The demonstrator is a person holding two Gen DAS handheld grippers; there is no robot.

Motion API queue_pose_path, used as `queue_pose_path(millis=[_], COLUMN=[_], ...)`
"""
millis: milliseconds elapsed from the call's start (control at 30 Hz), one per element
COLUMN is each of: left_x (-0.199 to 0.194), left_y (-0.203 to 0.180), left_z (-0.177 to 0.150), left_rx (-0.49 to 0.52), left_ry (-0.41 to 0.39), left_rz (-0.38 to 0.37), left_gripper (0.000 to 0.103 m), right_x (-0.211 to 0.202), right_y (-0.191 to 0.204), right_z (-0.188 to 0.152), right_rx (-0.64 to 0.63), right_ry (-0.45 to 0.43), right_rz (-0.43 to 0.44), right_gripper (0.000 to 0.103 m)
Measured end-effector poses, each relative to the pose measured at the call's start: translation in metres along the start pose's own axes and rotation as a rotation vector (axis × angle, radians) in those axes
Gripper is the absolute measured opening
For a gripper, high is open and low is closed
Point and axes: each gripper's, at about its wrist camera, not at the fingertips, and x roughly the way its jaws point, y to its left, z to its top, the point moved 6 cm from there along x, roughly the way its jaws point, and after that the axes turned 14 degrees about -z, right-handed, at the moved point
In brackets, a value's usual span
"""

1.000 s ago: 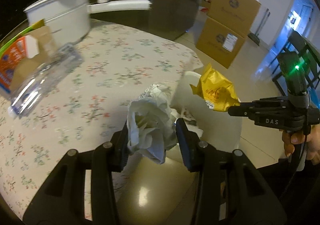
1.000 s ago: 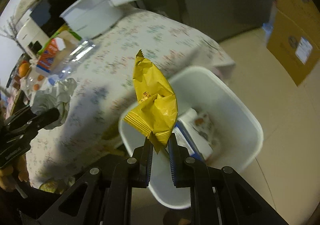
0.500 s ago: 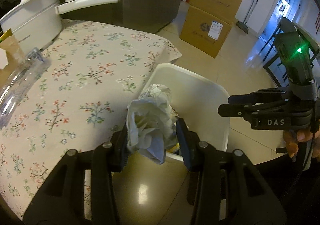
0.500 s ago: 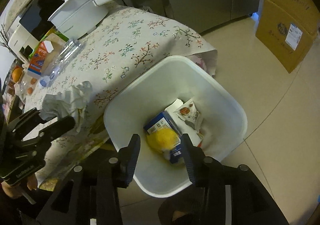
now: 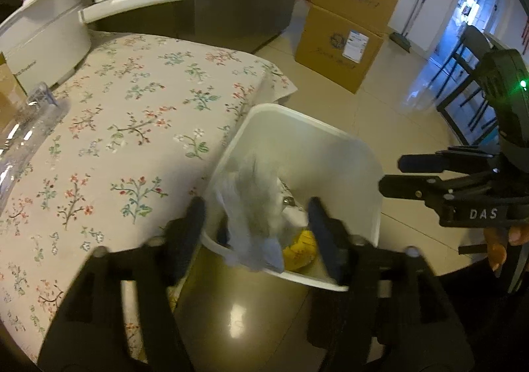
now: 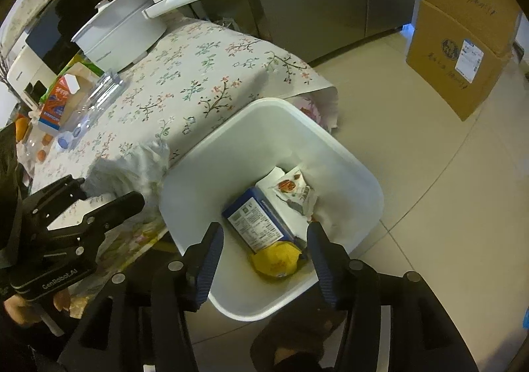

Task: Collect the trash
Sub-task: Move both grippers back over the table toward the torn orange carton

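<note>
A table with a floral tablecloth [image 6: 198, 81] carries a white long-handled pot [image 6: 122, 31], a clear plastic bottle [image 6: 96, 101] lying flat and an orange carton [image 6: 54, 104]. On the tiled floor [image 6: 429, 157] stand a white bin [image 6: 330, 153] beside the table and stacked cardboard boxes [image 6: 463, 41].

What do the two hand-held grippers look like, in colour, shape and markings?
Both are black, with two long fingers on jointed linkage arms that have silver rivets. The right hand-held gripper has blue ribbed pads; seen from the left wrist view it reads "DAS" and shows a green light. The left hand-held gripper carries "GenRobot.AI" lettering.
</note>
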Motion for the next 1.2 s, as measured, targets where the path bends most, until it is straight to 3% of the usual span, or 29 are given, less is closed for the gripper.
queue_pose_path(millis=[500, 1067, 1200], left_x=[-0.032, -0.110, -0.134], left_y=[0.028, 0.119, 0.144], left_z=[-0.001, -0.023, -0.026], left_rx=[-0.059, -0.235, -0.282], left_ry=[-0.039, -0.116, -0.157], left_rz=[0.049, 0.170, 0.221], left_gripper=[0.079, 0.082, 0.096], right_x=[-0.006, -0.019, -0.026], right_y=[0.004, 0.062, 0.084], right_z=[0.004, 0.025, 0.035], right_rx=[0.008, -0.060, -0.071], right_ry=[-0.015, -0.054, -0.061], right_rz=[-0.001, 0.012, 0.026], right_gripper=[0.061, 0.074, 0.076])
